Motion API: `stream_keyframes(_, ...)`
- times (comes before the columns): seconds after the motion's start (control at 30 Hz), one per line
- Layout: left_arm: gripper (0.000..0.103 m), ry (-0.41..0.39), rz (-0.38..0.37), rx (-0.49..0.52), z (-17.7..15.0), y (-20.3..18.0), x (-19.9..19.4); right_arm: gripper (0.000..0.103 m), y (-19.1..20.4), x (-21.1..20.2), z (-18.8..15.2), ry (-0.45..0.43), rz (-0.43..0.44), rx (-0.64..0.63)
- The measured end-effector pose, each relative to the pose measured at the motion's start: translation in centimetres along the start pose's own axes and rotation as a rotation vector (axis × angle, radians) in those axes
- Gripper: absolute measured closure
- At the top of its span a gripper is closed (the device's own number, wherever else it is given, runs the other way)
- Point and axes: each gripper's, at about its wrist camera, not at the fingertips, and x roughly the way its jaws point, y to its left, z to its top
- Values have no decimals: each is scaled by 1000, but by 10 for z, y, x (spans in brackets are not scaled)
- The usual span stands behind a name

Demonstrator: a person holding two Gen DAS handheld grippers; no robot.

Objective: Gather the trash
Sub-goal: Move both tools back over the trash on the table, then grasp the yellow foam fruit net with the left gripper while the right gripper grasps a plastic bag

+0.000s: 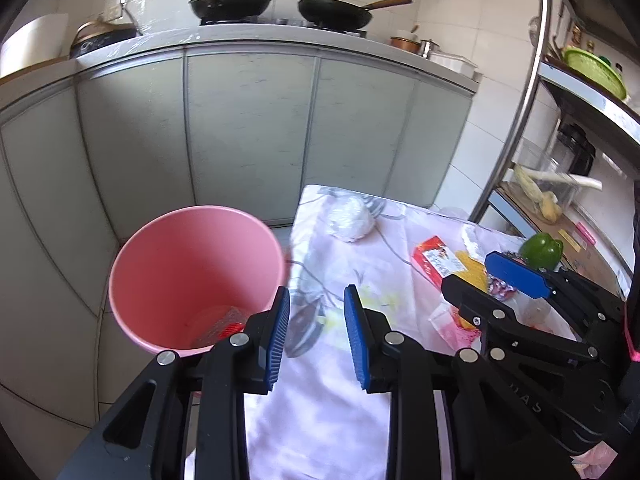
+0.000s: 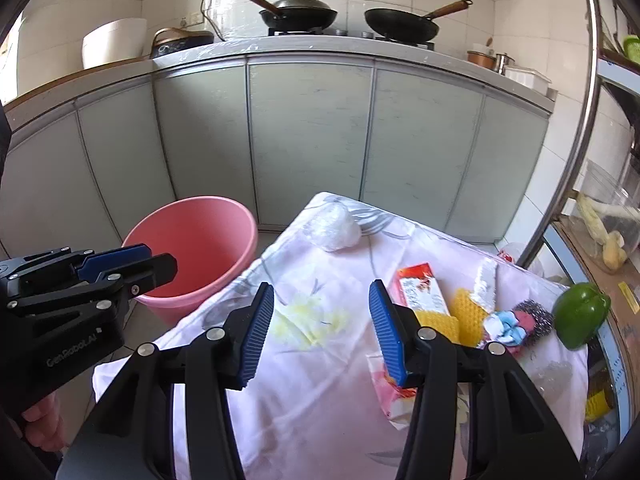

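A pink bin point(image 1: 192, 276) stands on the floor left of the cloth-covered table point(image 1: 320, 408), with a clear wrapper inside it. On the table lie a crumpled white plastic bag point(image 2: 334, 227), a red snack box point(image 2: 420, 288), a pink-white wrapper point(image 2: 390, 394) and a small colourful wrapper point(image 2: 505, 327). My left gripper point(image 1: 316, 336) is open and empty above the table's left edge, beside the bin. My right gripper point(image 2: 320, 330) is open and empty above the table; its right finger hangs over the pink-white wrapper.
A yellow sponge point(image 2: 466, 314), a steel scourer point(image 2: 534, 320) and a green pepper point(image 2: 580, 314) lie at the table's right. A metal shelf rack point(image 2: 580, 184) stands right. Grey cabinets point(image 1: 248, 128) with pans on the stove are behind.
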Motion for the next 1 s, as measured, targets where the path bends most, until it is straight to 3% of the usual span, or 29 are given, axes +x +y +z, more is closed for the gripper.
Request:
stream_keyframes(0.4, 76, 39, -106, 133, -10, -53, 10, 53, -54, -13, -30, 31, -77, 89)
stream_keyframes(0.67, 76, 99, -196, 230, -24, -86, 24, 53, -124, -30, -68, 64, -180, 232)
stream_keyframes(1.0, 76, 205, -291, 219, -22, -115, 58, 53, -180, -51, -108, 67, -208, 378)
